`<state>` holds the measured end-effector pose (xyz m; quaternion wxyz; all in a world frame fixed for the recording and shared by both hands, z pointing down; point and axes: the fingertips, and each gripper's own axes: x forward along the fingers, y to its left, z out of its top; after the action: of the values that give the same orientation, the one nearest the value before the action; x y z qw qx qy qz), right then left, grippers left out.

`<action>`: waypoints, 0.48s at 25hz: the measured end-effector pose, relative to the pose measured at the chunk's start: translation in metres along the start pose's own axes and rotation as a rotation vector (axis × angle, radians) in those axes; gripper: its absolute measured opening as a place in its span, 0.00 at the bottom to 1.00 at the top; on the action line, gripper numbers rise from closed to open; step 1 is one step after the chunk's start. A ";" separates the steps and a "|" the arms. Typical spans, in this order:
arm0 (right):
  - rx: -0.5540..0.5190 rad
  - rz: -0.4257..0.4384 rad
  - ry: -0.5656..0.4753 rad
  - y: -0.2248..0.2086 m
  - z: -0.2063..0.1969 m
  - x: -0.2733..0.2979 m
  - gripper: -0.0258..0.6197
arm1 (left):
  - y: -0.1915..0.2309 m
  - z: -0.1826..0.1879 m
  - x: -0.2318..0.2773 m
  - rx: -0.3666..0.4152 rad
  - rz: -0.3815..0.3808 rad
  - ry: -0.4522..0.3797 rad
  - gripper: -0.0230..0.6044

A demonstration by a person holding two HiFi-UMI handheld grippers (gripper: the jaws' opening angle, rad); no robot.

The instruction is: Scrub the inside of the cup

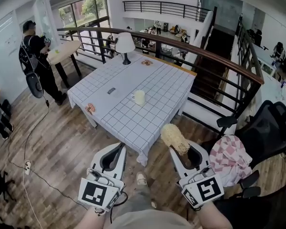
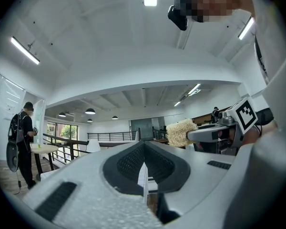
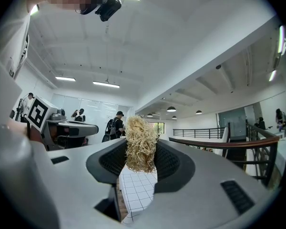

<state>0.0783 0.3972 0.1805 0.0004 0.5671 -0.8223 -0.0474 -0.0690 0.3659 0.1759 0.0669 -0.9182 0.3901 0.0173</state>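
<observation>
A white cup (image 1: 139, 97) stands near the middle of the table (image 1: 155, 82), which wears a white grid-patterned cloth. My right gripper (image 1: 177, 147) is shut on a straw-coloured fibre scrubber (image 1: 174, 137), held short of the table's near corner. The scrubber (image 3: 141, 143) stands between the jaws in the right gripper view. My left gripper (image 1: 115, 152) is shut with nothing between its jaws, level with the right one and left of the table corner. From the left gripper view the scrubber (image 2: 180, 132) and the right gripper show to the right.
On the table stand a white lamp (image 1: 125, 45), a small dark object (image 1: 111, 90) and patterned coasters (image 1: 146, 62). A railing (image 1: 214, 61) runs behind it. An office chair (image 1: 264, 130) with a checked cloth (image 1: 229, 157) is at my right. A person (image 1: 35, 56) stands at the far left.
</observation>
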 end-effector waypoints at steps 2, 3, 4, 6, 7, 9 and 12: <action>-0.003 -0.003 0.005 -0.004 -0.003 0.006 0.28 | 0.004 -0.003 0.006 -0.003 -0.001 -0.002 0.06; -0.005 -0.005 0.007 -0.007 -0.005 0.010 0.28 | 0.007 -0.005 0.009 -0.005 0.000 -0.003 0.06; -0.006 -0.006 0.009 -0.010 -0.006 0.015 0.28 | 0.012 -0.008 0.013 -0.008 0.002 -0.003 0.06; -0.008 -0.006 0.013 -0.016 -0.010 0.028 0.28 | 0.021 -0.013 0.023 -0.011 0.008 -0.002 0.06; -0.009 -0.005 0.016 -0.019 -0.013 0.034 0.28 | 0.026 -0.016 0.029 -0.011 0.011 -0.002 0.06; -0.012 -0.002 0.027 -0.026 -0.019 0.049 0.28 | 0.037 -0.022 0.043 -0.007 0.015 -0.001 0.06; -0.017 0.002 0.043 -0.037 -0.028 0.075 0.28 | 0.055 -0.032 0.066 -0.014 0.017 0.000 0.06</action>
<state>0.0876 0.3117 0.2010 0.0228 0.5670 -0.8223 -0.0420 -0.0635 0.2769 0.1963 0.0604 -0.9153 0.3977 0.0204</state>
